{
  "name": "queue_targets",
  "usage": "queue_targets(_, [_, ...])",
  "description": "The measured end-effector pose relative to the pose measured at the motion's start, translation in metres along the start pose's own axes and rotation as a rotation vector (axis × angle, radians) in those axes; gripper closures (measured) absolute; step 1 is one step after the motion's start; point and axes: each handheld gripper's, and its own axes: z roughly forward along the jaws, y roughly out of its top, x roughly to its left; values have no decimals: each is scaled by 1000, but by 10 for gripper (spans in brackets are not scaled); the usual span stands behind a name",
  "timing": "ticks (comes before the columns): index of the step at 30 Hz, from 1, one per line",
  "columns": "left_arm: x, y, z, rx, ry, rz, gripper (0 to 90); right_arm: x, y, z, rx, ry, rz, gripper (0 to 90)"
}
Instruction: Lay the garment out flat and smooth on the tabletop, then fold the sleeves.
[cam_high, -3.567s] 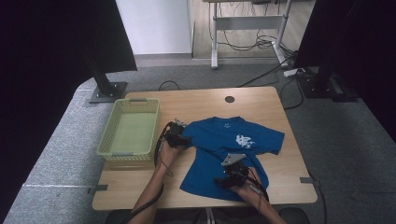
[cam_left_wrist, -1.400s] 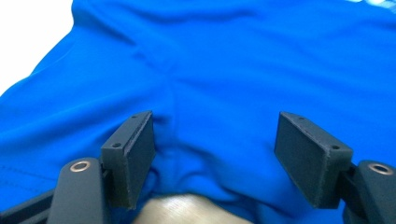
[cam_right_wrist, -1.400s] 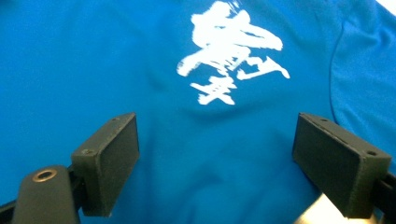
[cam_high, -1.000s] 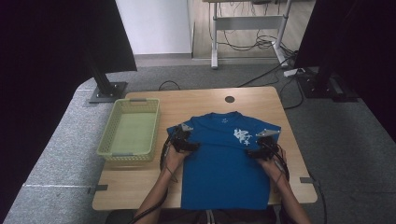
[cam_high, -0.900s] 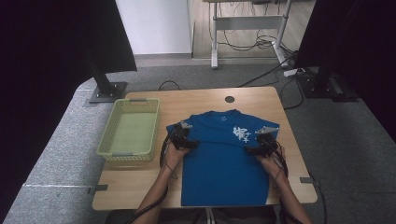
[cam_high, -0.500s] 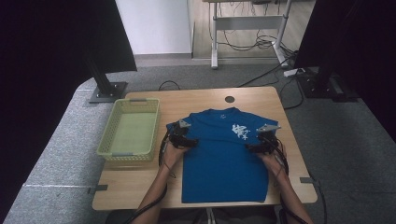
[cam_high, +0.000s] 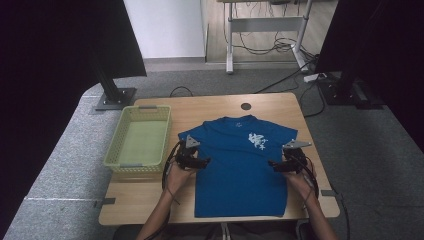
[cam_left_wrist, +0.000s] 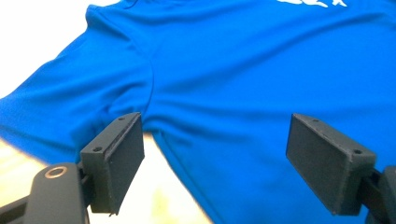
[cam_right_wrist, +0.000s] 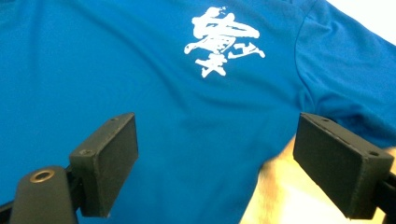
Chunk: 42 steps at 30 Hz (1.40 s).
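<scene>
Both the left gripper (cam_high: 204, 161) and right gripper (cam_high: 273, 164) hang open beside a flattened blue T-shirt (cam_high: 240, 165), where a careless grab could wrinkle it again.

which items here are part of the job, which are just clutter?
In the job: blue T-shirt, spread flat; left gripper and right gripper, both open at its sides.
Lying about: green basket; table; desk frame and cables on floor behind.
</scene>
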Motion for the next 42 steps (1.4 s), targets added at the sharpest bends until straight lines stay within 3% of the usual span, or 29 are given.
queue_targets(8, [-9,-27,-23,-1,4,5,190,7,-14,-22,-4,-11,-5,135])
queue_targets(17, [-15,-61,-23,42,12,-22,185,13,-39,-27,43,-22,-7,124])
queue_targets(21, [-14,-64,-25,32,17,-22,176,15,-48,-25,70,-18,-13,111])
queue_targets(24, [-14,-64,-24,41,31,-22,154,13,-51,-25,48,-10,-6,108])
queue_targets(27, [-13,-64,-23,65,45,-34,48,13,-52,-25,49,-13,-6,102])
queue_targets(30, [-13,-64,-21,76,55,-42,0,14,-52,-25,50,-14,-5,99])
queue_targets(42, [-13,-64,-22,70,60,-52,9,14,-52,-25,50,-16,-4,99])
